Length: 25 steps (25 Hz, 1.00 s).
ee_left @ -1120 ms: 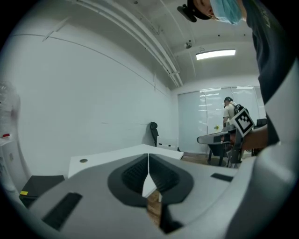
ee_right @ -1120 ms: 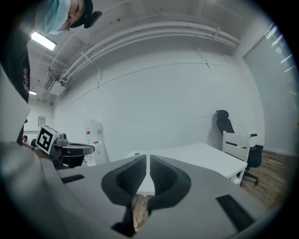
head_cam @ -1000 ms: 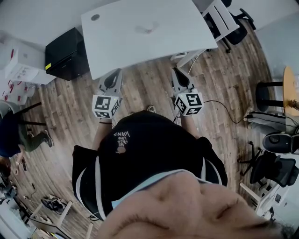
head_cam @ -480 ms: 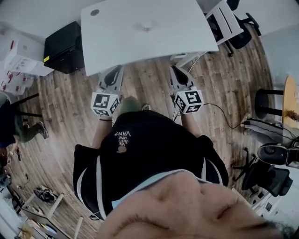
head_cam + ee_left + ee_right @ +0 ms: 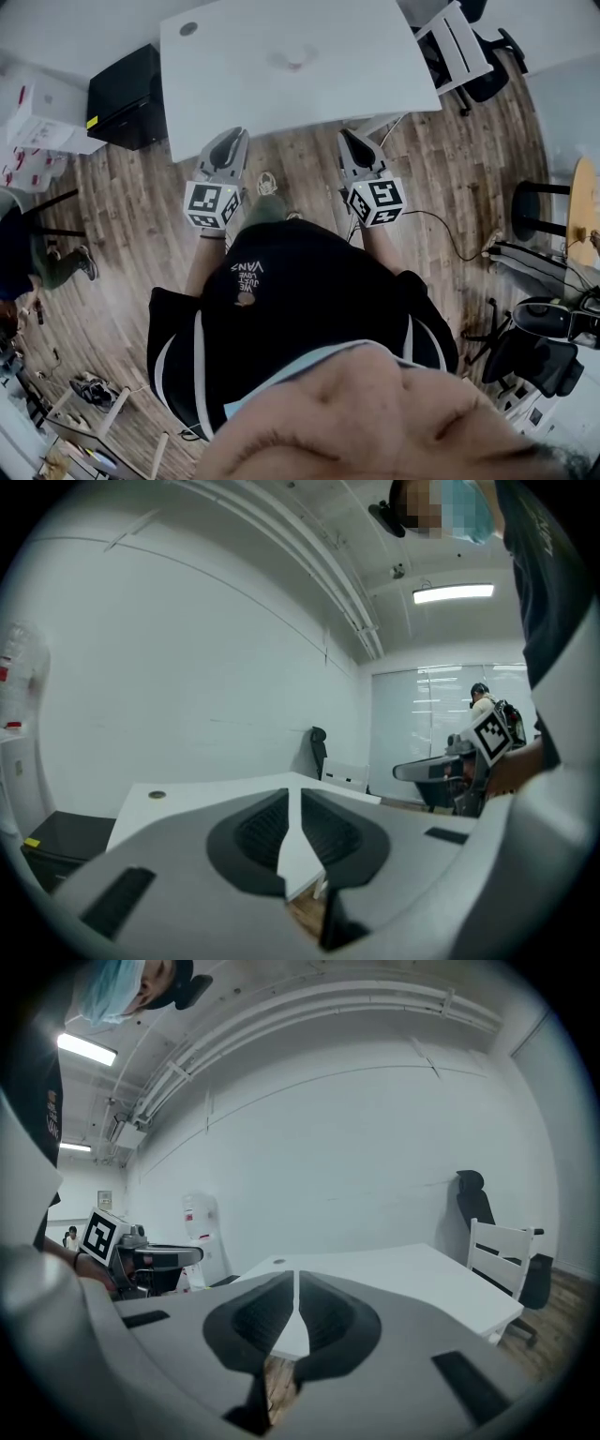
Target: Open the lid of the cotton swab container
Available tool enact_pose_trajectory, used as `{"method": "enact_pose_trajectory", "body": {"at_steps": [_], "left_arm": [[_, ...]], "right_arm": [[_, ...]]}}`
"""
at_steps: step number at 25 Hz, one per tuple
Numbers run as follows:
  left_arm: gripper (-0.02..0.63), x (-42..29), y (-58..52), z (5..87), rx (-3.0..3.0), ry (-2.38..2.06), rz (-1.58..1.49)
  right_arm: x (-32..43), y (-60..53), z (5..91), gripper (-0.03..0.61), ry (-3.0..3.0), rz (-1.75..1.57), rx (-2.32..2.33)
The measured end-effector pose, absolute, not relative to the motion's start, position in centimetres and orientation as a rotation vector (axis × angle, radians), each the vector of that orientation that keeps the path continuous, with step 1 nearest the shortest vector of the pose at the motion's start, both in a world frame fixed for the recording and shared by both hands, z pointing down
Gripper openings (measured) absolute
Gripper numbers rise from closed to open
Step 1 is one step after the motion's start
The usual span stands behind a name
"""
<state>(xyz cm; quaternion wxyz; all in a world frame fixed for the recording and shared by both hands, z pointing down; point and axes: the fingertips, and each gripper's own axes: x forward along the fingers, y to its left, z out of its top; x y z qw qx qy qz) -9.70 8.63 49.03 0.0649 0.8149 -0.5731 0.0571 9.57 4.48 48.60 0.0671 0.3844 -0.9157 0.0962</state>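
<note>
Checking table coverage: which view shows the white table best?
Head view: the white table shows from above, most of its top in frame. Both gripper views see it low and edge-on, the near part hidden.

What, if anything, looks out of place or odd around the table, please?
Nothing stands out. The white table holds one small pale thing near its middle, too small to identify. The left gripper and right gripper are shut, empty.
</note>
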Motion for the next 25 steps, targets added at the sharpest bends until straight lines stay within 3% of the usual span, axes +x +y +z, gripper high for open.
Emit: {"method": "enact_pose_trajectory", "body": {"at_steps": [25], "left_arm": [[0.021, -13.5, -6.6, 51.0, 2.647, -1.429, 0.277]], "right_arm": [[3.3, -7.7, 49.0, 0.014, -2.671, 0.315, 1.393]]}}
